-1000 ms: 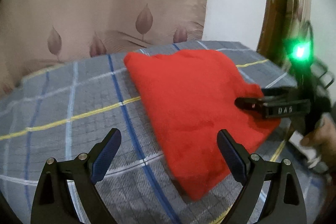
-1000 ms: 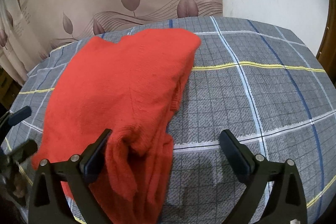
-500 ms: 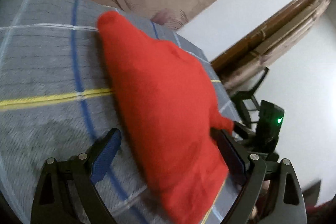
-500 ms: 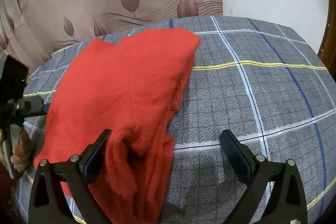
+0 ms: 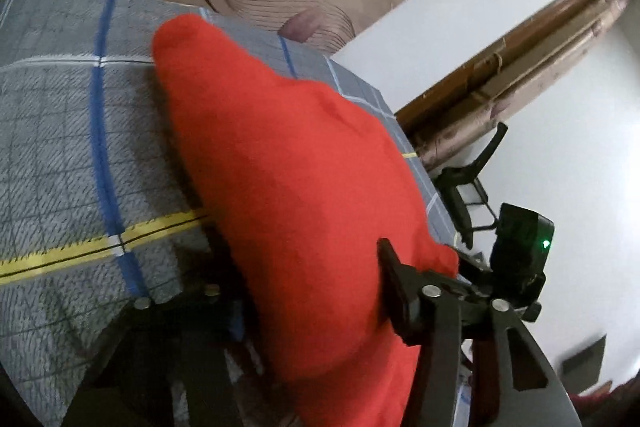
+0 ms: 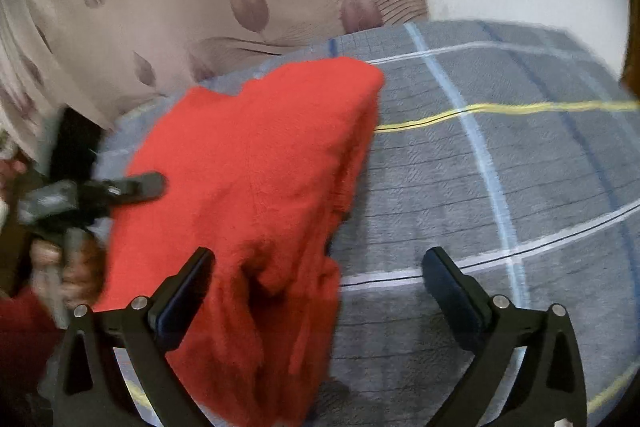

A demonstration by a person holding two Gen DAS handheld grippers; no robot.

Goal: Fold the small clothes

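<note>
while the left gripper (image 5: pixel 316 291), jaws just closing, pinches the red garment (image 6: pixel 256 187) at its 9 o'clock edge on the bed (image 6: pixel 500 187), the right gripper (image 6: pixel 320 291) gapes beside the bunched hem; next likely a lift and fold-over

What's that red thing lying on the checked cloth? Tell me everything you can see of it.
The red garment looks like a small, soft, fuzzy knit top in plain bright red. It lies bunched and partly folded on the grey plaid sheet, its near end crumpled into folds. The left claw has just been closing, with the garment's edge between its fingers; one finger lies on top of the fabric. The right claw is open, its left finger against the crumpled end. What kind of top it is cannot be told.
</note>
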